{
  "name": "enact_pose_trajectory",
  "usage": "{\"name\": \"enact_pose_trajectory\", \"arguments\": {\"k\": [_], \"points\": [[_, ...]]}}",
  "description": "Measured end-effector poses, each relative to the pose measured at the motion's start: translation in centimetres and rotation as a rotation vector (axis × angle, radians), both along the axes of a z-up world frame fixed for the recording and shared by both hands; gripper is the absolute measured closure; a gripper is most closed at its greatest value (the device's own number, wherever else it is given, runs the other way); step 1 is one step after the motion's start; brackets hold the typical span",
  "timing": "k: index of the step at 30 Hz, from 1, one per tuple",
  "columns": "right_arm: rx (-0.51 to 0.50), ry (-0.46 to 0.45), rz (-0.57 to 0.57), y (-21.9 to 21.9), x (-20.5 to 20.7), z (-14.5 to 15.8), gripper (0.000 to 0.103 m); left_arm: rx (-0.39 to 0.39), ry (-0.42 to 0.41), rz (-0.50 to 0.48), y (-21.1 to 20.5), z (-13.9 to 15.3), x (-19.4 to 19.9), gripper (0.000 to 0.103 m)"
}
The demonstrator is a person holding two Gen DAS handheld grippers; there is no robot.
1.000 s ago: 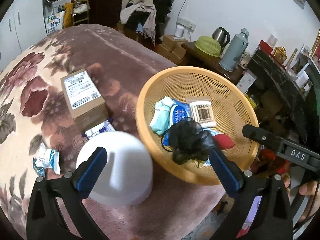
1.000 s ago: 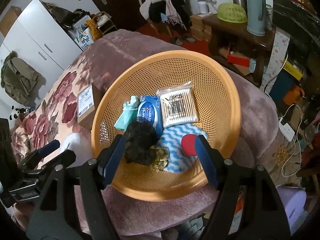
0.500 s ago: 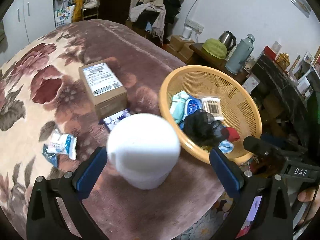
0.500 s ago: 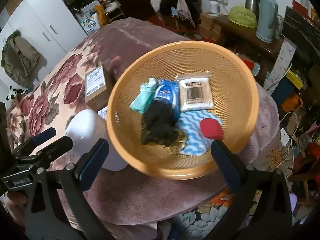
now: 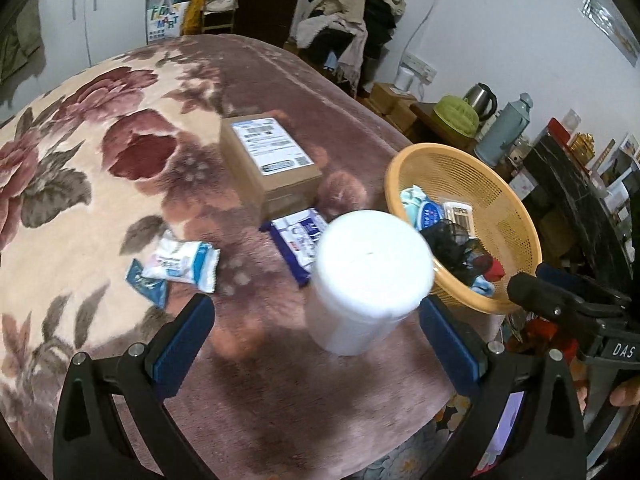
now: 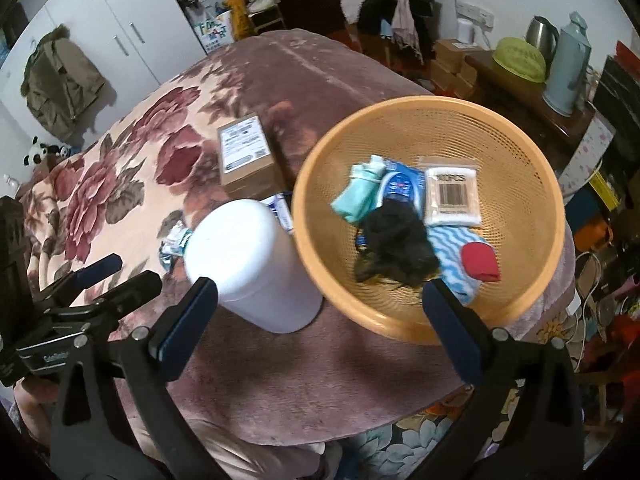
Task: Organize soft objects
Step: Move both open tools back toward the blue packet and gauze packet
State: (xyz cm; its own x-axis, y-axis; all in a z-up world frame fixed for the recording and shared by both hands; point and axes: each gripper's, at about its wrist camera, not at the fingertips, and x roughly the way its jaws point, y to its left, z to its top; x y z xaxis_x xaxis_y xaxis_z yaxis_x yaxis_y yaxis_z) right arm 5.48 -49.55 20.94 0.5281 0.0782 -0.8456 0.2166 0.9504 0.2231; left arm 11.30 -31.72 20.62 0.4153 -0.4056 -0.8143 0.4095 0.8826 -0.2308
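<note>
An orange mesh basket (image 6: 516, 152) (image 5: 500, 204) sits on the bed's right edge. It holds a black fluffy item (image 6: 396, 240), a teal cloth (image 6: 358, 194), a blue packet (image 6: 402, 186), a cotton-swab bag (image 6: 452, 196), a blue-white cloth (image 6: 456, 248) and a red item (image 6: 480, 260). A white tub (image 5: 368, 284) (image 6: 252, 268) stands left of the basket. A tissue pack (image 5: 180, 260) and a blue-white packet (image 5: 300, 240) lie on the blanket. My left gripper (image 5: 316, 340) is open and empty behind the tub. My right gripper (image 6: 320, 324) is open and empty above the basket's near rim.
A cardboard box (image 5: 268, 164) (image 6: 246, 160) lies on the floral blanket (image 5: 80, 184) beyond the tub. A side table with a kettle (image 5: 482, 98) and a thermos (image 5: 504, 128) stands right of the bed. Clothes (image 5: 348, 24) hang at the back.
Both grippers have pulled back and up from the basket. The right gripper's jaws have widened, and the black fluffy item lies in the basket. The left view has swung left over the blanket.
</note>
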Motion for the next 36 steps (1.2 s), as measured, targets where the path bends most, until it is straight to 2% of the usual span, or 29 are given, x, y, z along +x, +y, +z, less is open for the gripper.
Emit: {"name": "enact_pose_trajectory", "arguments": {"k": [16,36], "points": [[-0.039,-0.003,0.111,7.1,1.4,0.6,0.0,-0.002,0.016,0.097,7.3,-0.7,0.4,0.001],[-0.091,0.022,0.258,16.1,3.7,-0.3,0.0,-0.01,0.052,0.227,17.2,-3.7,1.2,0.001]]}}
